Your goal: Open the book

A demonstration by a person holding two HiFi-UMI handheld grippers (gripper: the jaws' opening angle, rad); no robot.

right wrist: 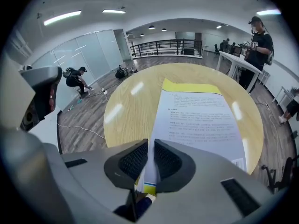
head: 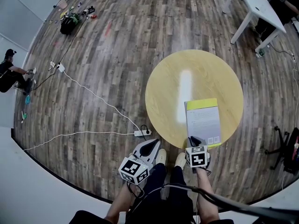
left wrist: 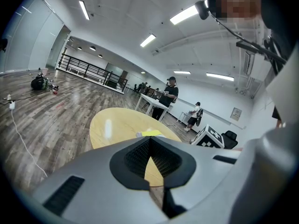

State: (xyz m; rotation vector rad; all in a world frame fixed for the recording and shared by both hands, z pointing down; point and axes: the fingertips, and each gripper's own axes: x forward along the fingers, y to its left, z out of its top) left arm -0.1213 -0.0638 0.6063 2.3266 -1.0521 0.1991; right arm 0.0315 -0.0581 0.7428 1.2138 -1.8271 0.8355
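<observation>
Book [head: 202,120] lies shut at the surface's [head: 168,87] near right edge, right gripper [right wrist: 149,146] fingers clamped on its near edge, left gripper [left wrist: 149,141] fingers closed and empty; swing only the cover up gently.

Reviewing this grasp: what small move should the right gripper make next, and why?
The jaws of the right gripper pinch the near edge of the white book with a yellow band, lying closed on the round yellow wooden table, so probably raise that edge slightly to start opening it.

1 book [head: 202,122], 1 rnd table [head: 168,85], 2 claws [head: 150,147] [head: 194,141].
</observation>
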